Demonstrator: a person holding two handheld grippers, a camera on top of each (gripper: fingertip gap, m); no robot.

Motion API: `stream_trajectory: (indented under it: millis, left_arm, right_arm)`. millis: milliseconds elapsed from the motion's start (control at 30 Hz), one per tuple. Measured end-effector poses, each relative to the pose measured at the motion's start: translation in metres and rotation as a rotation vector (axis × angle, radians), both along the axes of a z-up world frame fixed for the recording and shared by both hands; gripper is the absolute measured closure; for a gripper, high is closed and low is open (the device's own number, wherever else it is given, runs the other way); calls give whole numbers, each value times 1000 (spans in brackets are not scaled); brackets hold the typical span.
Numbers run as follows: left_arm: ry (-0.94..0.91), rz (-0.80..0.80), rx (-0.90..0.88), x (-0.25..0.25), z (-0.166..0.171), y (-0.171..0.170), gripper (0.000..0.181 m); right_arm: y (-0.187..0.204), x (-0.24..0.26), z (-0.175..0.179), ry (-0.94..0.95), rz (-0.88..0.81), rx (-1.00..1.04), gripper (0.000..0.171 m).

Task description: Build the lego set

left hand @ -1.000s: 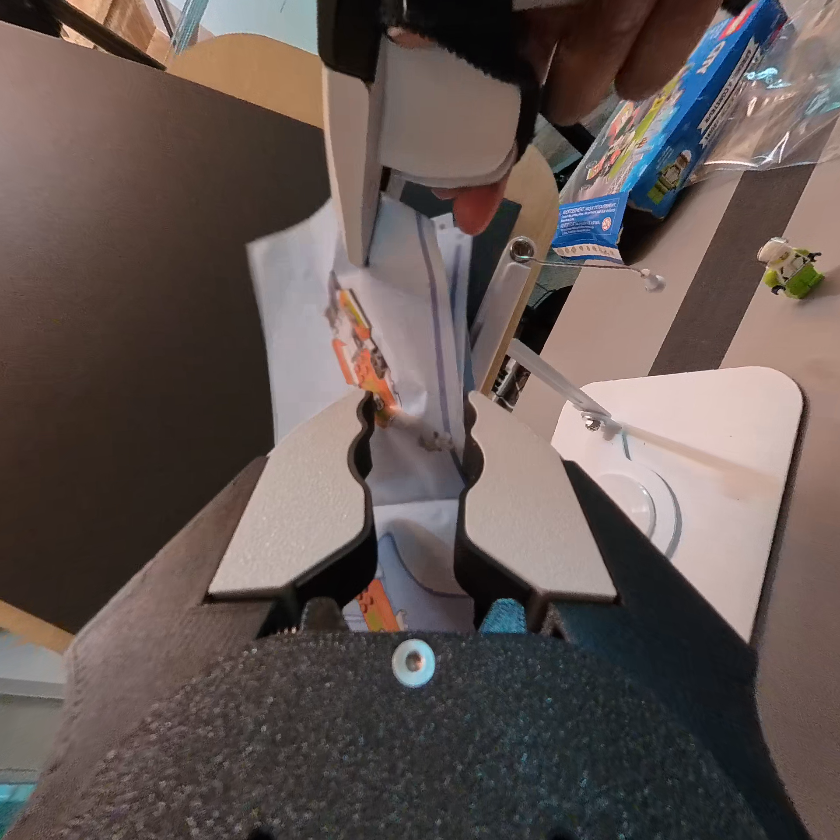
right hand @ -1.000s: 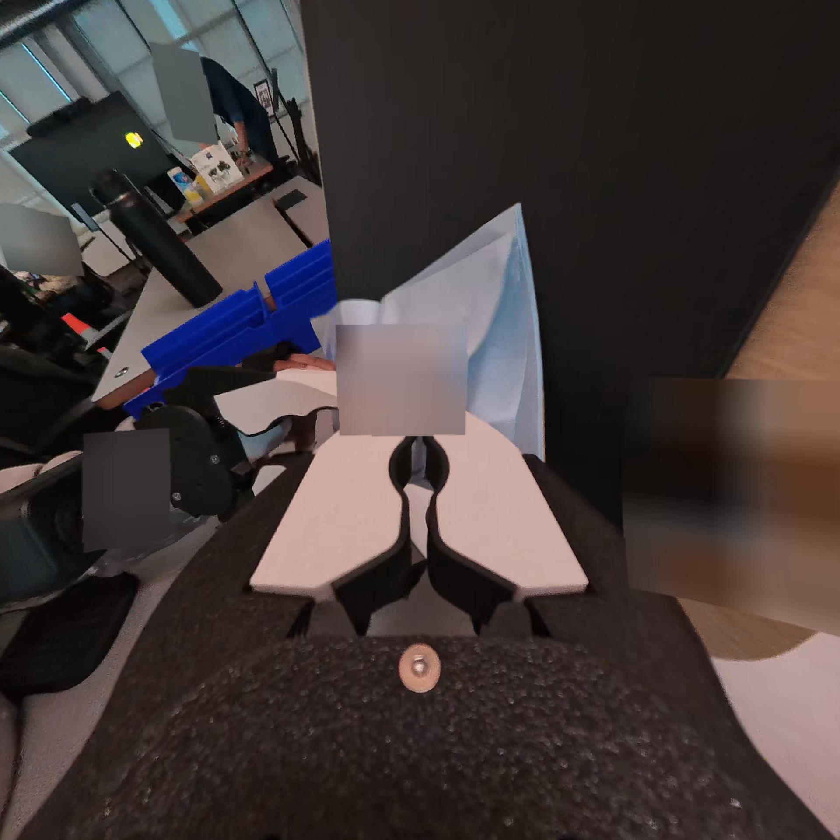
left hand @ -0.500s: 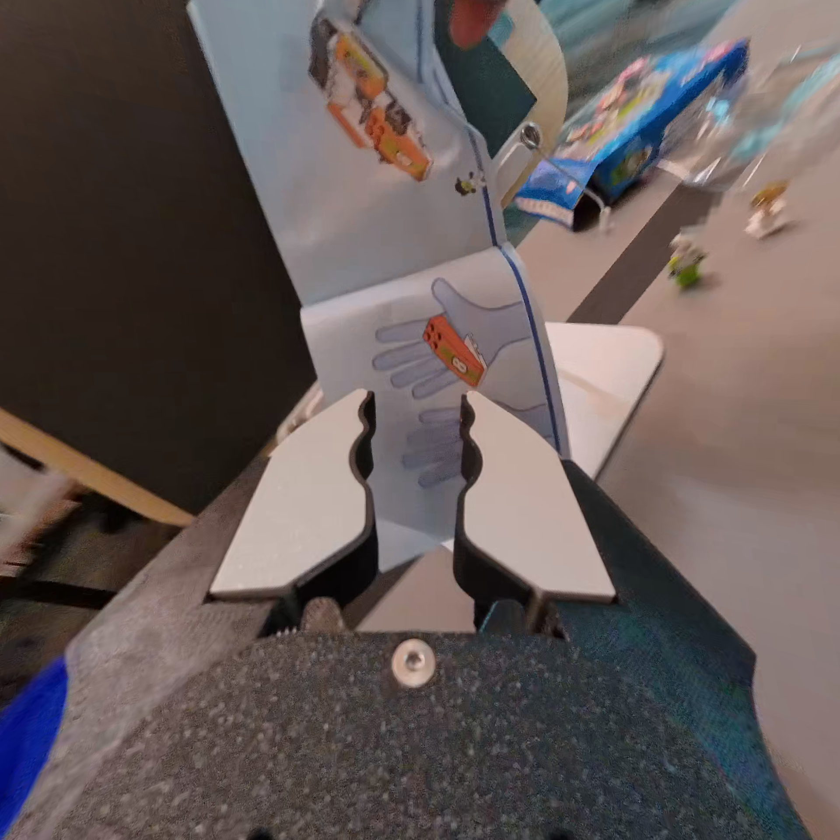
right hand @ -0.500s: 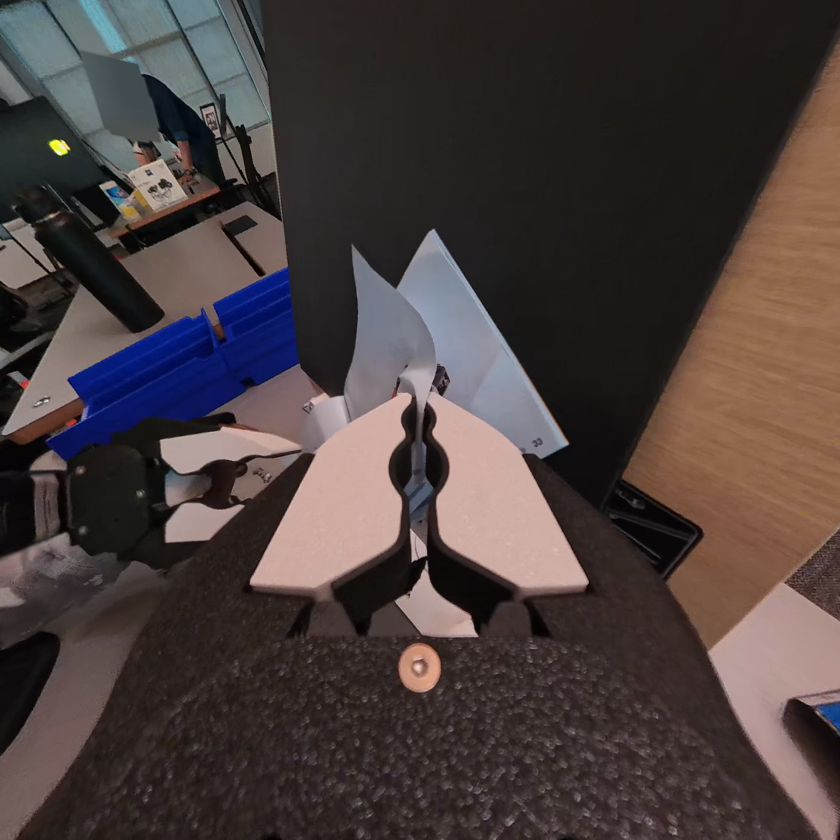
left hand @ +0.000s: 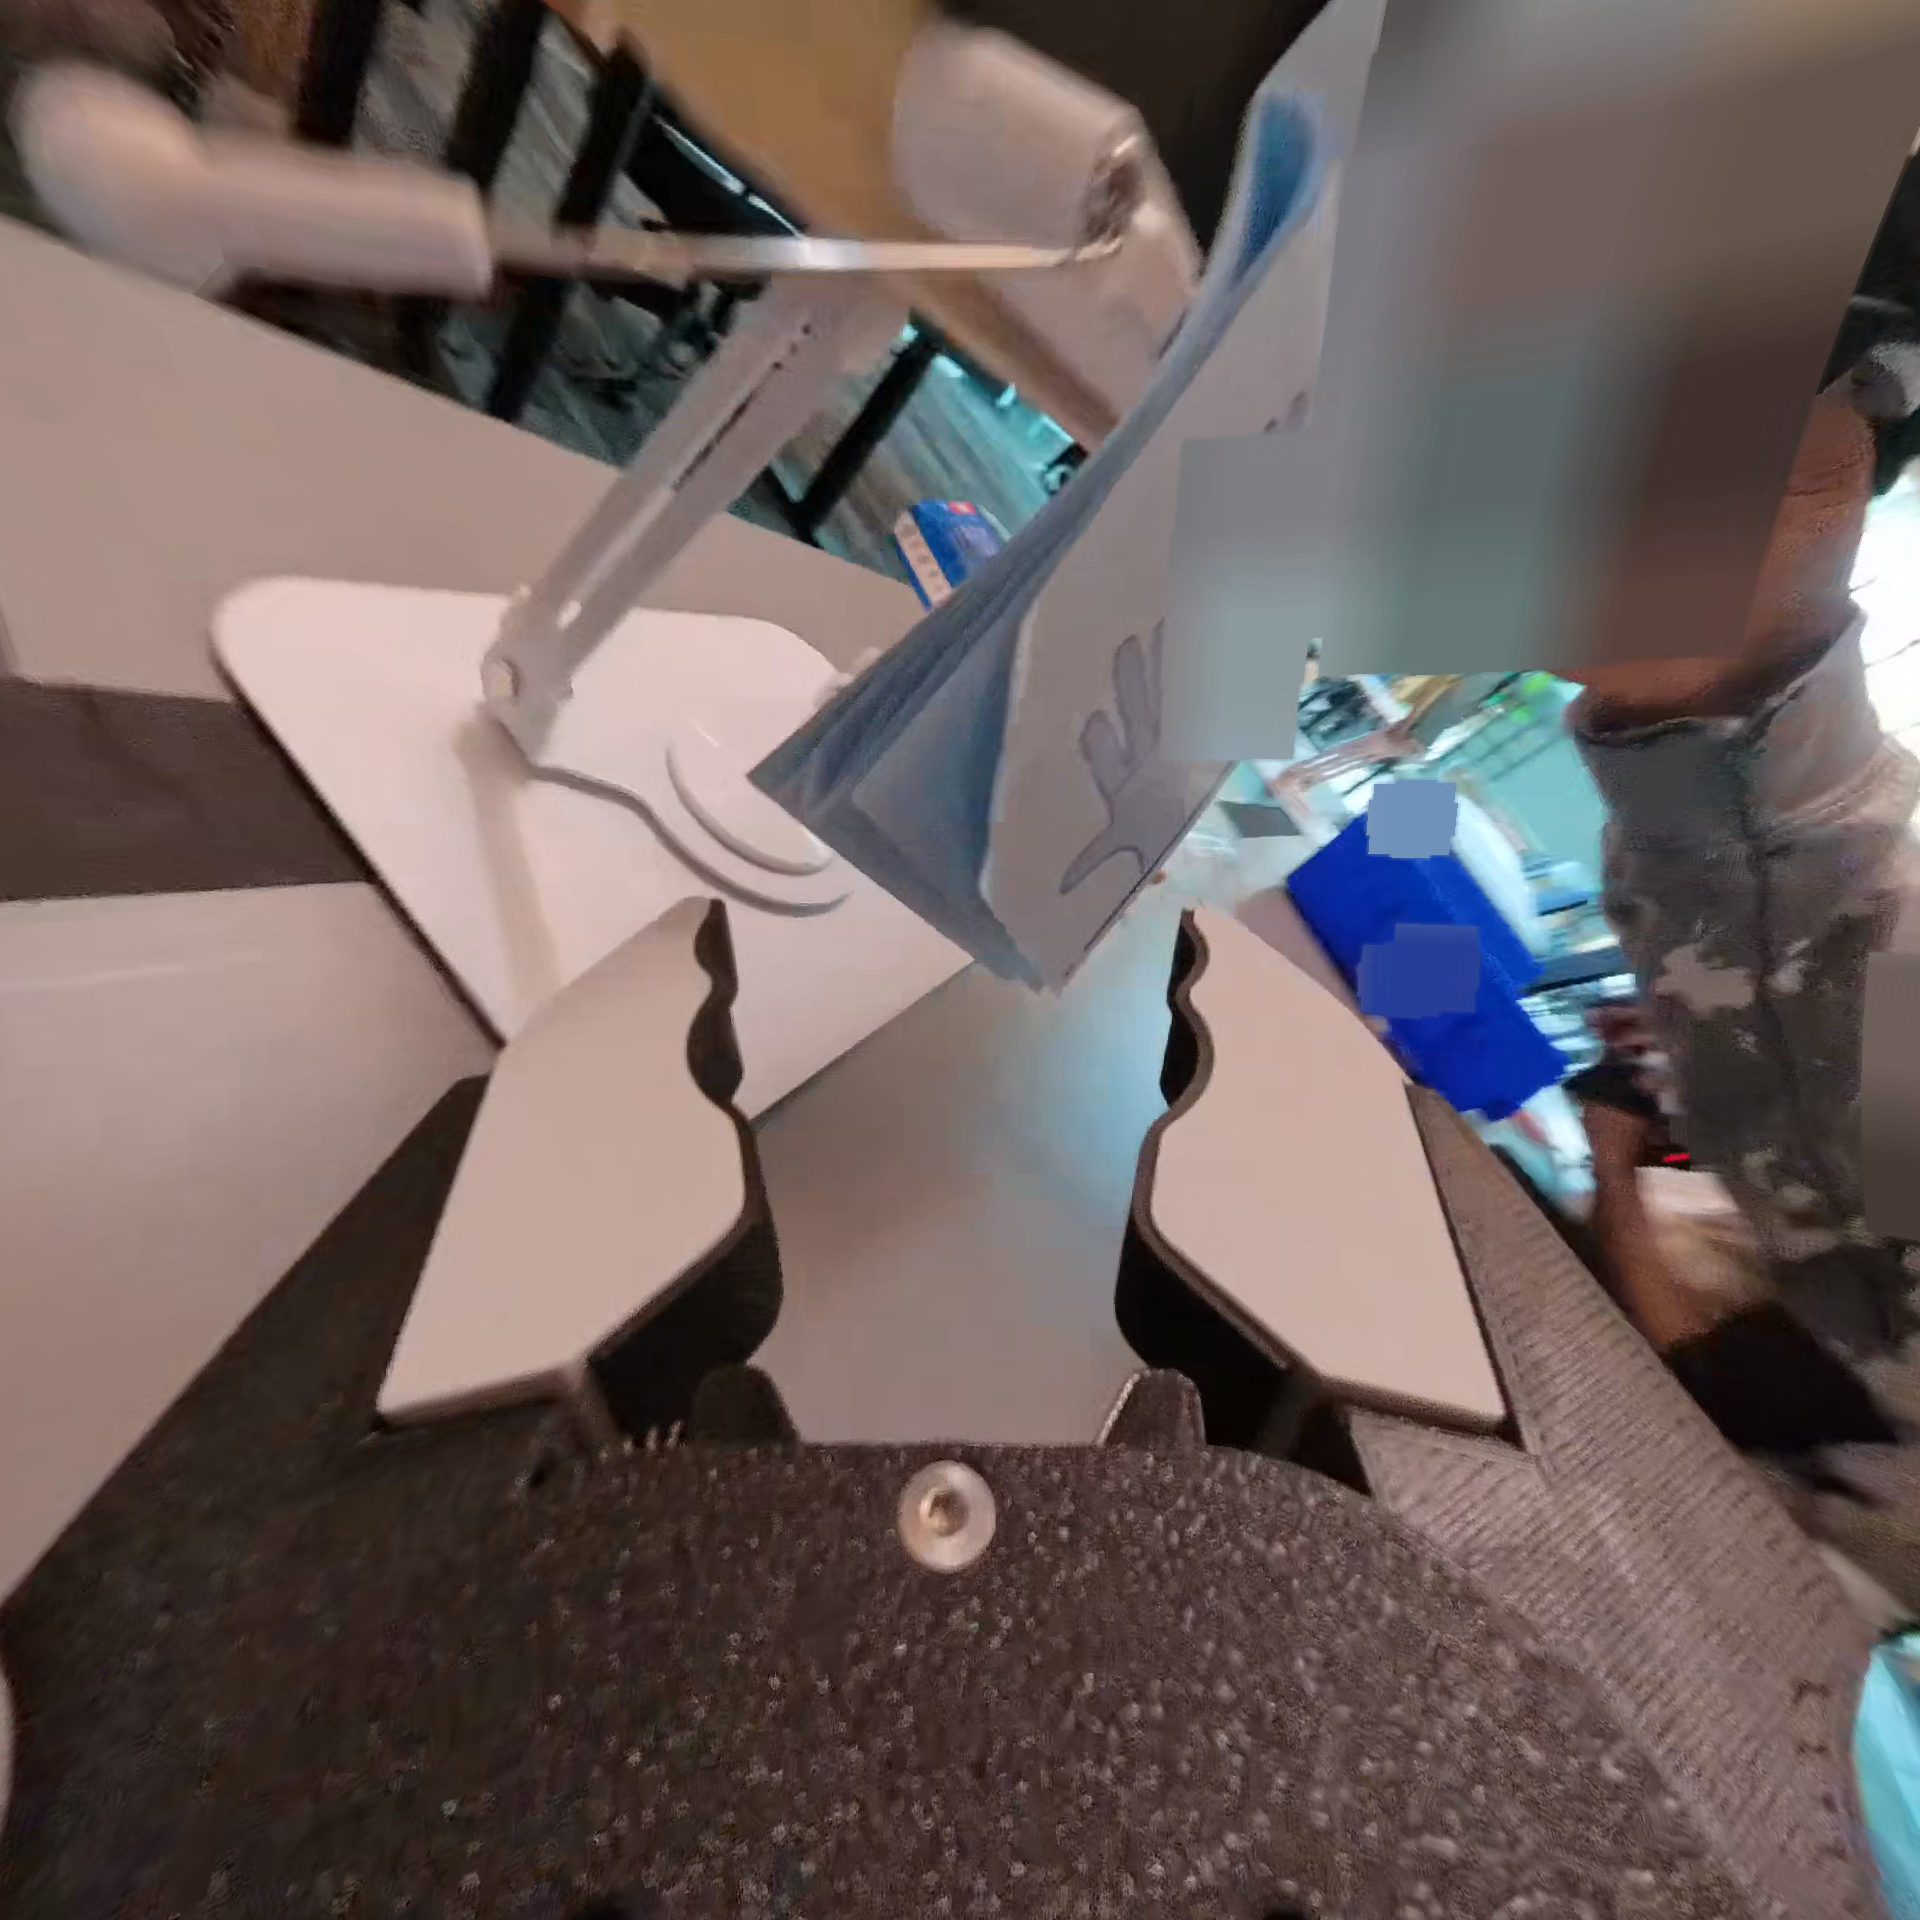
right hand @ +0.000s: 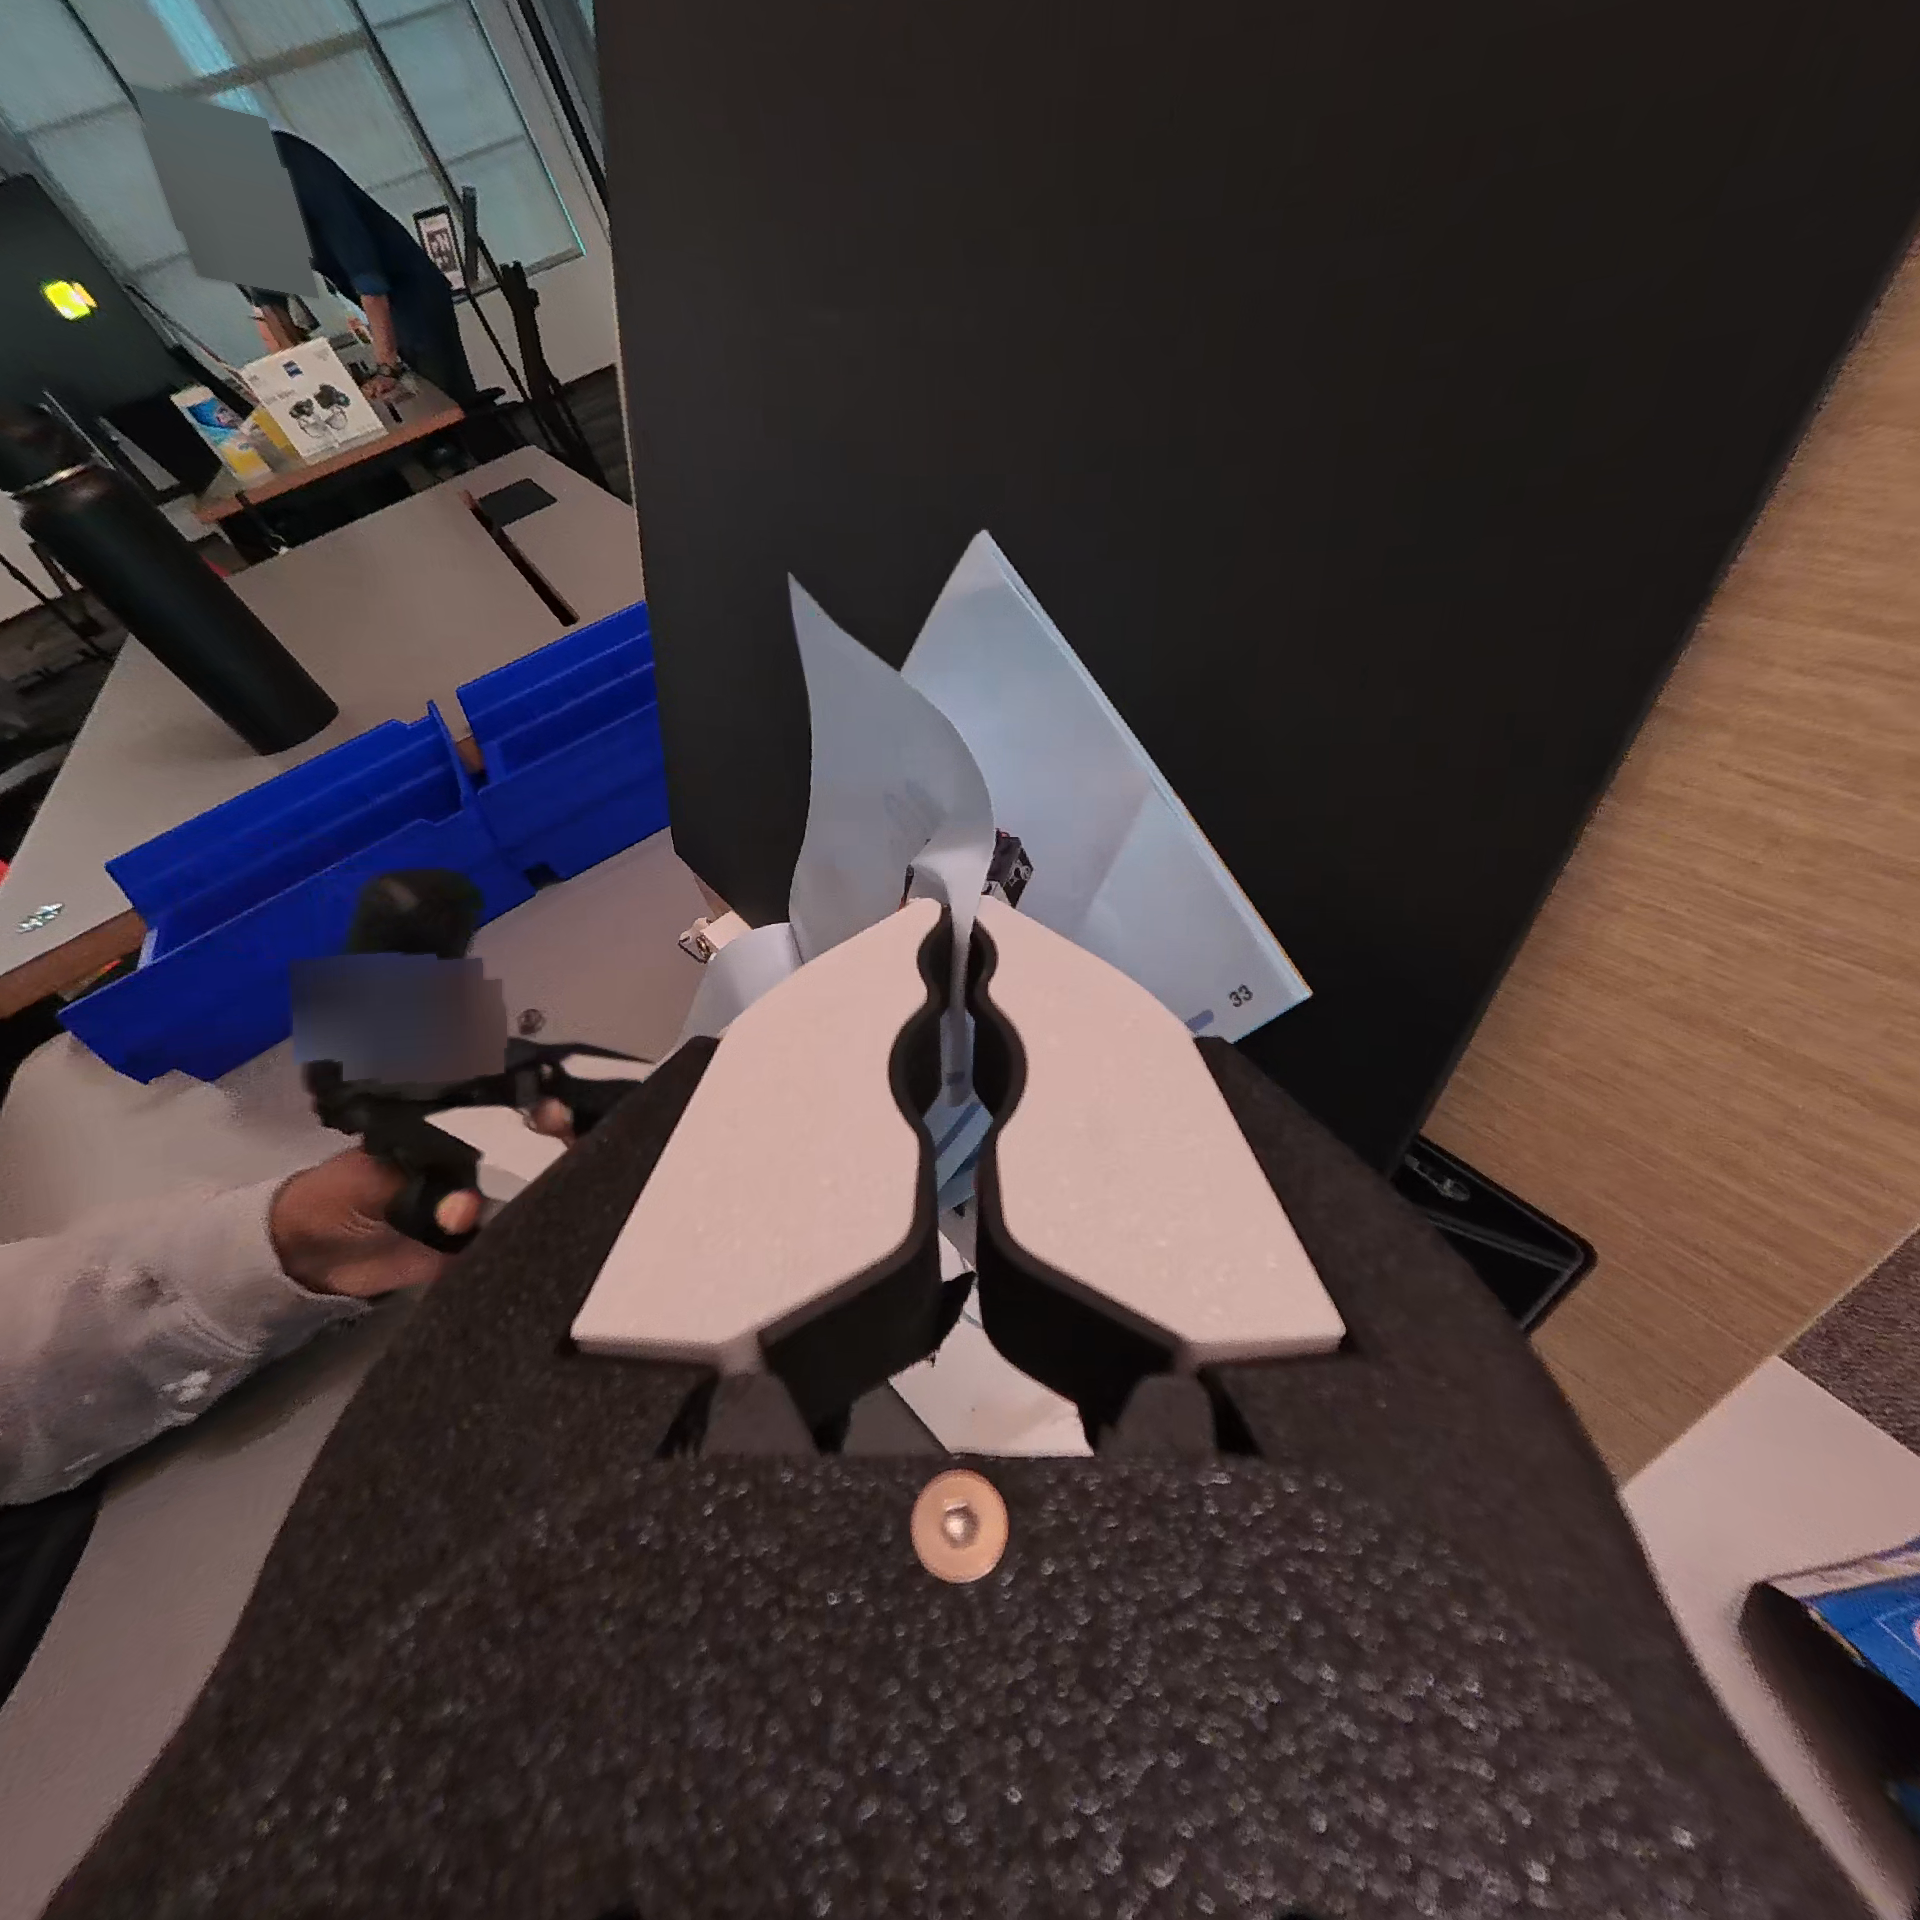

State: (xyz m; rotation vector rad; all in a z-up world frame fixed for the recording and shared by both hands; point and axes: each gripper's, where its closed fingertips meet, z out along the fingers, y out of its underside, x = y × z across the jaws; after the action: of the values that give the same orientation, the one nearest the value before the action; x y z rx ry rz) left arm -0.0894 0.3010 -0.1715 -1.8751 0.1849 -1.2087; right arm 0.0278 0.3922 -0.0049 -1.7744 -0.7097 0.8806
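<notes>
My right gripper [right hand: 958, 923] is shut on a page of the pale blue instruction booklet [right hand: 1081, 831], which stands open against a black panel. In the left wrist view the booklet [left hand: 1049, 748] hangs in the air just ahead of my fingertips, its lower corner pointing down. My left gripper [left hand: 951, 935] is open and empty, low over the grey table, apart from the booklet. It also shows in the right wrist view [right hand: 520, 1081], held by a hand at the left. No lego bricks are in view.
A white stand with a flat base [left hand: 468, 727] and a slanted arm sits on the grey table behind the booklet. Blue bins [right hand: 343, 831] and a black bottle [right hand: 166, 613] stand at the left. A black panel [right hand: 1247, 364] rises behind. A person [left hand: 1745, 935] stands right. The grippers' ends are close to 25 centimeters from one another.
My left gripper has let go of the booklet page, opened wide and swung down and away. My right gripper stays shut on the booklet and holds it up.
</notes>
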Motion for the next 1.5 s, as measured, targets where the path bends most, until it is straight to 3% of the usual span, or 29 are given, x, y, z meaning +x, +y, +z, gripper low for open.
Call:
stream_trajectory:
  millis: [33,100,167,300,400,600,833,1000,1167,1367,1500]
  left_arm:
    - [-74,-32,-23,8,-1,2,101]
    - [-259,-103,-6,20,12,4,123]
    - [-311,-154,56,20,23,1,180]
    - [-9,-140,211,0,40,-20,181]
    - [139,-135,293,-17,77,-23,181]
    - [431,-143,335,-35,138,26,181]
    - [731,-107,346,-40,153,83,181]
    - [781,-50,358,-40,136,89,180]
    - [758,-12,371,-41,134,87,180]
    - [730,17,381,-41,137,86,179]
    - [710,33,388,-44,139,85,176]
  right_arm:
    - [0,0,0,4,0,-2,171]
    - [0,0,-1,7,0,-3,171]
    - [-1,2,0,8,-1,1,171]
    - [-7,13,7,49,6,19,171]
    - [-15,18,11,92,37,55,171]
    - [-14,31,18,151,-18,105,171]
    - [-8,49,-6,70,-151,124,171]
    - [-22,47,-32,-20,-165,171,170]
    - [-41,28,-31,-95,-104,215,167]
    - [-60,-28,-15,-128,31,257,166]
    - [-58,-72,-27,-223,120,249,157]
